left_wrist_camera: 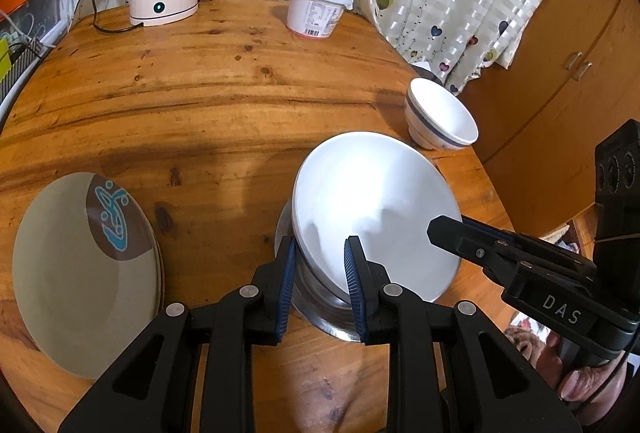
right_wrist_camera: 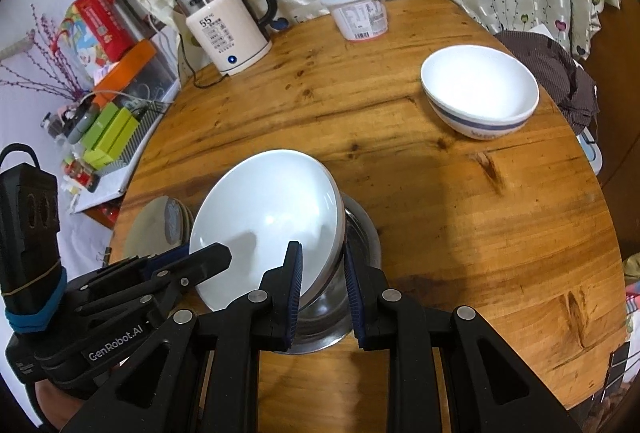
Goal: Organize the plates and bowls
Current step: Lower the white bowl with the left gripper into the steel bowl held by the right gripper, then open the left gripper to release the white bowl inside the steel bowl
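Both grippers (left_wrist_camera: 320,273) (right_wrist_camera: 322,283) clamped on tilted plain white bowl (left_wrist_camera: 372,201), over steel bowl (left_wrist_camera: 320,309).

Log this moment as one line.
left gripper: shut on white bowl rim | right gripper: shut on opposite rim | bowl tilted over steel bowl | banded bowl: apart

From my left camera the white bowl (left_wrist_camera: 372,209) covers most of the steel bowl (left_wrist_camera: 320,305) under it, so I can't tell how the two touch. Left of that white bowl, the grey plate (left_wrist_camera: 80,273) hides whatever is stacked beneath it. Behind the white bowl, the tub's (left_wrist_camera: 316,13) label print is too small to read.
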### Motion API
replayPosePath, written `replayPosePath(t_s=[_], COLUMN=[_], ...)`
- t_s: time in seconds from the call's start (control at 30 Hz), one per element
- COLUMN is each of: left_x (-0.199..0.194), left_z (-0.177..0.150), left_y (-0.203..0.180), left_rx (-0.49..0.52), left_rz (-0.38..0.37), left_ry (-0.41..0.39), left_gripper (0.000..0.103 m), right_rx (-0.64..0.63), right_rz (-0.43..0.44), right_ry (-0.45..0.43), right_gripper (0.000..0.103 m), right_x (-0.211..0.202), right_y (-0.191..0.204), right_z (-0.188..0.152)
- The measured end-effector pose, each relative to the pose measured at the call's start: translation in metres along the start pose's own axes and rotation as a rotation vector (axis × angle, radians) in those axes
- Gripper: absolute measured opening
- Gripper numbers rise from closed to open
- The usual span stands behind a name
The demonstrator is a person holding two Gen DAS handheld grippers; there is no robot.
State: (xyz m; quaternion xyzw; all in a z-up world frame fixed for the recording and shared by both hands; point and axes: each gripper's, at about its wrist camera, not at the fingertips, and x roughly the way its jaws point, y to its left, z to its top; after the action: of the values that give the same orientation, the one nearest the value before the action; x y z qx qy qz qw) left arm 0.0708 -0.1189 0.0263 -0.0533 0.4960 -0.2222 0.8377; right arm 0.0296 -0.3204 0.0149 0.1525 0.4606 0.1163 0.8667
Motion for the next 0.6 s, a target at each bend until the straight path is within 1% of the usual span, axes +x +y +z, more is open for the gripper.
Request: replayPosePath(t_s=[0.6], left_x=[0.0089], left_z=[-0.0049], left_y=[-0.0007], left_rx=[0.000], left_rz=[0.003], left_ry=[0.036], left_gripper=[0.025], right_rx=[0.011], right_rz=[-0.004], right_ry=[0.028], right_gripper=[0.021], right_x=[0.0085], right_y=[-0.0070], right_z=[-0.0054])
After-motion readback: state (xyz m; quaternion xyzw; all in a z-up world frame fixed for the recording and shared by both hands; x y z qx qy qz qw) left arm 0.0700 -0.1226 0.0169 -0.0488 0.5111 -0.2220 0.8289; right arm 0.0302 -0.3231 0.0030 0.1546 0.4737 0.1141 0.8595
